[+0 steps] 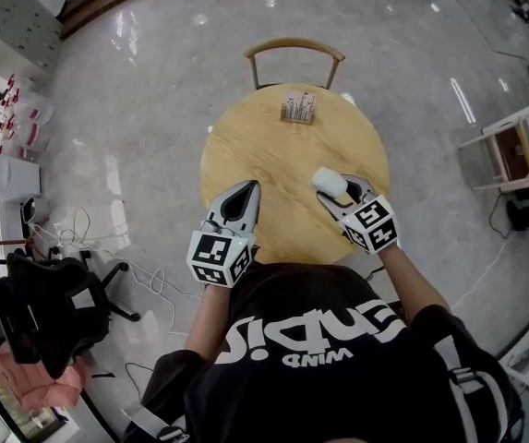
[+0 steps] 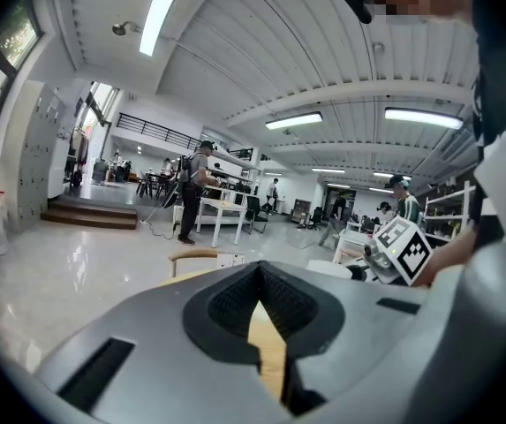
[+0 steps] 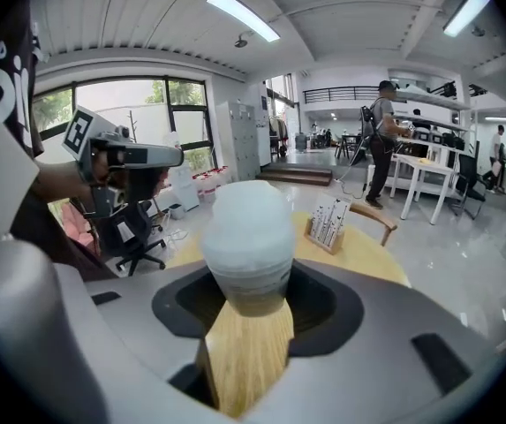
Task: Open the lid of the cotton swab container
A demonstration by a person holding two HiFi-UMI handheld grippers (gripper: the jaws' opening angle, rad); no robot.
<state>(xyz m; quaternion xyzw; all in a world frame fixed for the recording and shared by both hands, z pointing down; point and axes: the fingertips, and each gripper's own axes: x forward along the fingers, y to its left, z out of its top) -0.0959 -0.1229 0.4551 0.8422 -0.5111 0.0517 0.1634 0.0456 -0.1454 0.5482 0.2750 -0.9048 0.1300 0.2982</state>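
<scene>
frosted plastic cotton swab container (image 3: 249, 263), looks light, stiff and a bit slick; the wall is probably thin, so don't crush it. best hold is low on the body, leaving the paler lid (image 3: 245, 210) free on top. right gripper (image 1: 354, 198) has it that way now: jaws part open, pads clamped on the lower body, over the near right of the wooden table (image 1: 264, 150). left gripper (image 1: 237, 203) is closed on nothing, well apart to the left, lid untouched.

Cotton swab container (image 3: 245, 228) blurred, lid edge indistinct, sides behind right gripper (image 3: 248, 290) fingers (image 3: 328, 303)
</scene>
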